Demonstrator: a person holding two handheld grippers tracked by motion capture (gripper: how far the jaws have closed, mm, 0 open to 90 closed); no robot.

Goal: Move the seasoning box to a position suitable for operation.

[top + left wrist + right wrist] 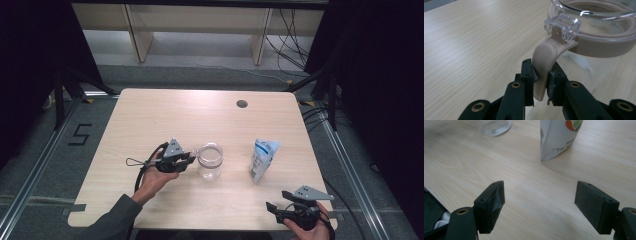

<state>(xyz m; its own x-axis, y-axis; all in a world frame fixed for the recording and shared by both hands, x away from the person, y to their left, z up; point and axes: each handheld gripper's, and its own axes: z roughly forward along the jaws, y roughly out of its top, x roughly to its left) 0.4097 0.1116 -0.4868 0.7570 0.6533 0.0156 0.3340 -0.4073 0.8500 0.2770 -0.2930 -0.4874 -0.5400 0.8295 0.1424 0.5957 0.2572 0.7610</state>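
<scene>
Pale wood table from above: the clear jar stands mid-table, just right of the left gripper; the white pouch stands beyond the right gripper.

Left gripper view: jaws nearly closed, pinching the jar's beige latch tab.

Right gripper view: jaws wide apart, holding nothing, pouch ahead.

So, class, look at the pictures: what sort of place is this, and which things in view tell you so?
Probably a lab or recording studio, not a home. A bare wooden table stands on a grey floor between dark curtains, with metal rails alongside, a taped number five and loose cables behind.
</scene>
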